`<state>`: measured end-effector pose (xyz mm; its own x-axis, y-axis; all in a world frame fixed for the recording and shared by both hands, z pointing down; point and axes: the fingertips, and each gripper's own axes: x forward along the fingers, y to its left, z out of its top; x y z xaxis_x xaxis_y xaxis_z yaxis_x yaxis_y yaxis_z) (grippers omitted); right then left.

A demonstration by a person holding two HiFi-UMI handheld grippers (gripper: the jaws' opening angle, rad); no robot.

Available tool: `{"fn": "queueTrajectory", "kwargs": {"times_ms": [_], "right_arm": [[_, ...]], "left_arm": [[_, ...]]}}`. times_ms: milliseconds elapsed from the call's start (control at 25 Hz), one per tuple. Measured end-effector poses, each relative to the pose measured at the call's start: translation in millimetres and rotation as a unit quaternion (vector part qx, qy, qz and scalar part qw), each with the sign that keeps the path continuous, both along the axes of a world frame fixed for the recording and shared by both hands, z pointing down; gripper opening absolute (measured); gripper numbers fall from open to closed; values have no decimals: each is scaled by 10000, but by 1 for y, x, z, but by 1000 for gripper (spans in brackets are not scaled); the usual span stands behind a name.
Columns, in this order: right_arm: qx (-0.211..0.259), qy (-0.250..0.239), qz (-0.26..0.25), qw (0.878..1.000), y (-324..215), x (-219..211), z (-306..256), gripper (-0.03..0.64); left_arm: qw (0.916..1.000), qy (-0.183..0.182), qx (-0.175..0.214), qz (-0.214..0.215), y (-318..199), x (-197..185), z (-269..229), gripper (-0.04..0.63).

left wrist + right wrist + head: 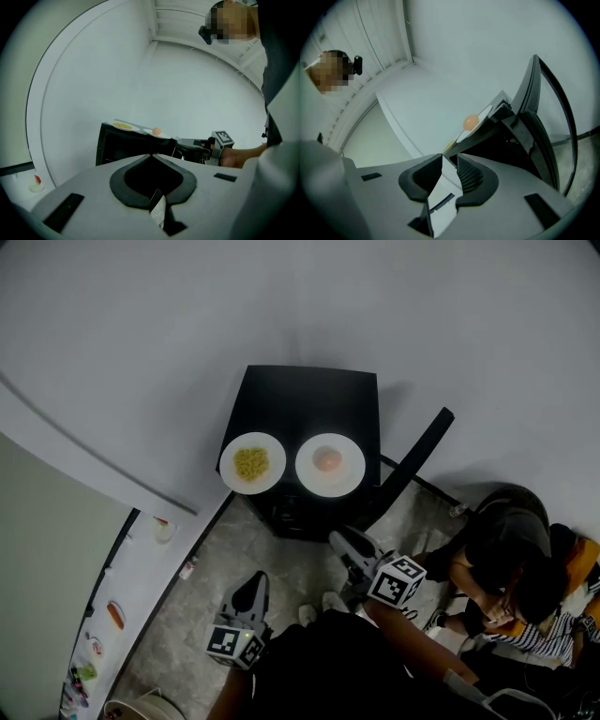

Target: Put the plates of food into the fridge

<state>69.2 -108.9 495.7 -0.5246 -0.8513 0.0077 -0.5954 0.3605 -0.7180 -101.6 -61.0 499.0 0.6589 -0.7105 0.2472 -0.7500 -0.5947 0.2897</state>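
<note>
There are two white plates: one plate (230, 470) with one heap of yellow food (251, 463), and one plate (352, 474) with one pink piece (327, 460). There is one black fridge (309, 399). There are two grippers, the left gripper (251, 589) and the right gripper (345, 542).

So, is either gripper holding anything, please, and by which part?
Nothing is held: the left gripper is shut and empty, the right gripper open and empty. The yellow-food plate and the pink-food plate rest on the black fridge.

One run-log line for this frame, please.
fridge door: open | yellow-food plate, pink-food plate: both atop fridge, untouched | left tool: shut, empty | right tool: open, empty, by fridge front
</note>
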Motion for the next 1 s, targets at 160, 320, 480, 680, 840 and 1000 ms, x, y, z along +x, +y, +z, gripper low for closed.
{"fn": "queueTrajectory", "kwargs": {"times_ms": [160, 320, 480, 680, 840, 1000], "right_arm": [[-149, -556, 140, 9982, -16, 7, 4, 97], [-374, -1310, 318, 9902, -32, 16, 8, 111], [-401, -1537, 470, 9862, -44, 23, 7, 126], [-592, -2049, 809, 9736, -61, 30, 8, 130], [-723, -2484, 997, 9608, -71, 31, 12, 131], [-857, -2648, 1073, 9545, -77, 31, 15, 130]], "left_arm": [[10000, -43, 74, -31, -8, 2, 1, 26], [10000, -46, 44, -55, -15, 6, 0, 26], [9999, -101, 4, -53, -19, 8, 3, 26], [9999, -132, -4, -51, -22, 7, 8, 26], [9999, -120, -17, -75, -24, 6, 6, 26], [9999, -123, -8, -82, -24, 5, 6, 26]]}}
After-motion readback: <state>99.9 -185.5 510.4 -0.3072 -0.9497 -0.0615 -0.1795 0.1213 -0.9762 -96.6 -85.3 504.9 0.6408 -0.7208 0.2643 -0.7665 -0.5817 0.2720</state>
